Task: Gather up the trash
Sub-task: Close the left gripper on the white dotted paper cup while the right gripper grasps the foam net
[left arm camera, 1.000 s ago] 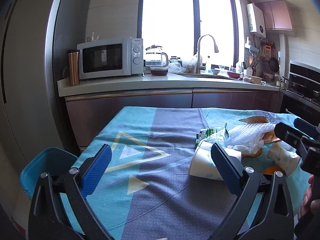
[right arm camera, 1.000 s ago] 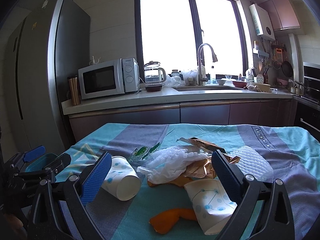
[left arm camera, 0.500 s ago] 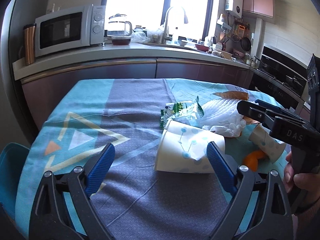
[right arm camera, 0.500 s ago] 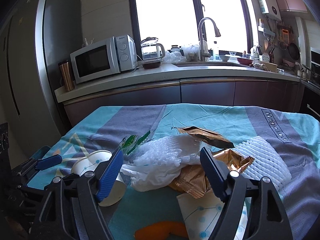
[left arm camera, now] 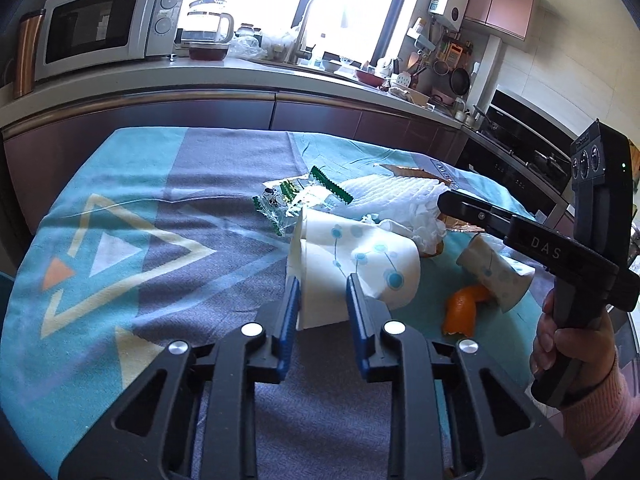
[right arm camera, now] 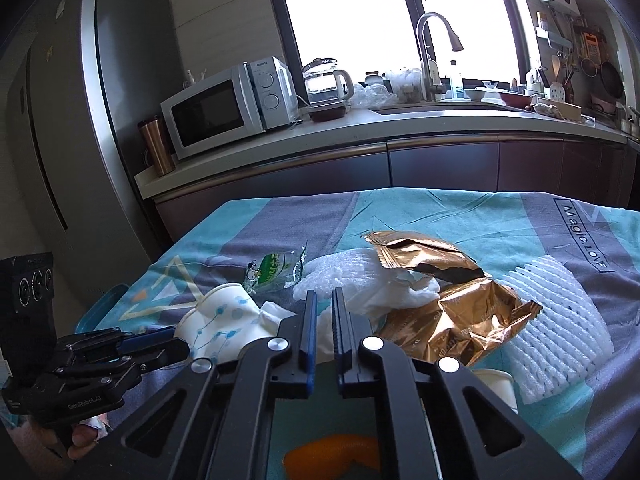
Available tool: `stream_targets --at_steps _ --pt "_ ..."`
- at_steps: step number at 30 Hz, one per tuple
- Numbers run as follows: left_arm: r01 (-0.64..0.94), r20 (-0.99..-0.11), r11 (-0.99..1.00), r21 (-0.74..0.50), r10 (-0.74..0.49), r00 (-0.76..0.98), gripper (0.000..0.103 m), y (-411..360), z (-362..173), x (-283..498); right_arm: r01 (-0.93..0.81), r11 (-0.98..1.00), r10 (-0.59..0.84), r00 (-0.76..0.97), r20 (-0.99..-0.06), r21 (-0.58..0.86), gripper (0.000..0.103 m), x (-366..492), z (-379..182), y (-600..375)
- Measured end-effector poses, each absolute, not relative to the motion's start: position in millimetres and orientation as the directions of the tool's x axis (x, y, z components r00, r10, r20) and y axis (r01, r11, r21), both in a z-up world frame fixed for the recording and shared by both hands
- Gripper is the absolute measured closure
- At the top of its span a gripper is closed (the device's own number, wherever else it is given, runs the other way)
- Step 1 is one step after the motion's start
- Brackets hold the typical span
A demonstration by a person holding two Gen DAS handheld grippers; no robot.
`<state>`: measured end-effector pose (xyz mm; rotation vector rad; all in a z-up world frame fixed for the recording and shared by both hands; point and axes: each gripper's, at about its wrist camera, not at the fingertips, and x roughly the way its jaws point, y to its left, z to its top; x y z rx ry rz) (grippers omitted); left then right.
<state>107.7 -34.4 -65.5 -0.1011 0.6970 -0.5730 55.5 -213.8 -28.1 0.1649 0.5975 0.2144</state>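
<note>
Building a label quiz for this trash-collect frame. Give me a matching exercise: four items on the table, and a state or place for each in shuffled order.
Items:
1. crushed paper cup
2. orange peel
3. gold foil bag
4. white tissue

States:
A. between the pads of the right hand-held gripper
B. squeezed by the left hand-held gripper, whose jaws are closing
C. lying loose beside a second paper cup
D. torn open, next to the white foam net

Pairs: 1-B, 2-C, 3-D, 4-A

The right wrist view's orange peel (right arm camera: 332,454) is half hidden behind fingers; the second cup (right arm camera: 494,390) mostly hidden.
</note>
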Motion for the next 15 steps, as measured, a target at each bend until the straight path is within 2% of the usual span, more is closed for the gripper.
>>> stream_targets --at_steps 6,15 --pt "0.472 -0.558 0.832 -0.292 -0.549 0.622 0.1 -24.3 -57.4 96.7 -0.192 0.955 0.283 0.811 -0.512 0.224 0.1 49.4 -17.0 -209.1" --pt "0.472 -0.536 0.822 -0.319 -0.567 0.625 0.102 -7.1 -53.2 85.0 -0.229 0.937 0.332 0.819 -0.468 0.263 0.1 37.4 -2.6 -209.4"
